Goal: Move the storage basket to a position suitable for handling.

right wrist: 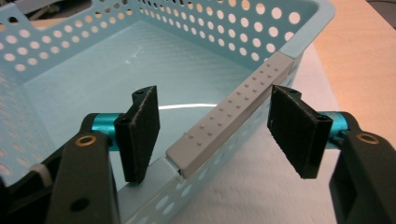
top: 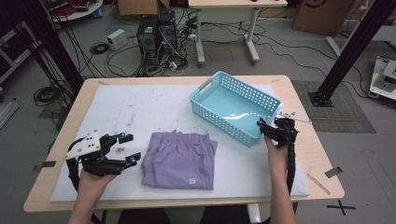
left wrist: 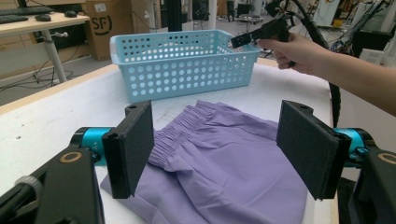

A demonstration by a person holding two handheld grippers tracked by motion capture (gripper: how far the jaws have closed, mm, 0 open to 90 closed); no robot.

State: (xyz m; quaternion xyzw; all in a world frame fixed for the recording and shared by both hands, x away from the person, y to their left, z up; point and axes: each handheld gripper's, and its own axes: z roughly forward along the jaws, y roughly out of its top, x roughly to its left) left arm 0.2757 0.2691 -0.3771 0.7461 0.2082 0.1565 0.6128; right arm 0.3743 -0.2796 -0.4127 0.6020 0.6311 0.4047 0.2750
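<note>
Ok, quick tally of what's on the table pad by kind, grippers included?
Baskets, light blue: 1
Folded purple garments: 1
Left gripper plus right gripper: 2
Total: 4

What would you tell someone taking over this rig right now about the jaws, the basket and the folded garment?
Left gripper: jaws open, nothing held, resting on the white mat just left of the folded purple shorts, pointed at them.
Right gripper: jaws open, straddling the near rim of the blue basket at its grey grip strip, one jaw inside and one outside; pads not pressing yet.
Things: shorts lie folded on the mat; the basket, with nothing in it, stands to their upper right.
Done: shorts folded.
Left: probably close on the rim to steady or pull the basket, then lift the shorts in.
</note>
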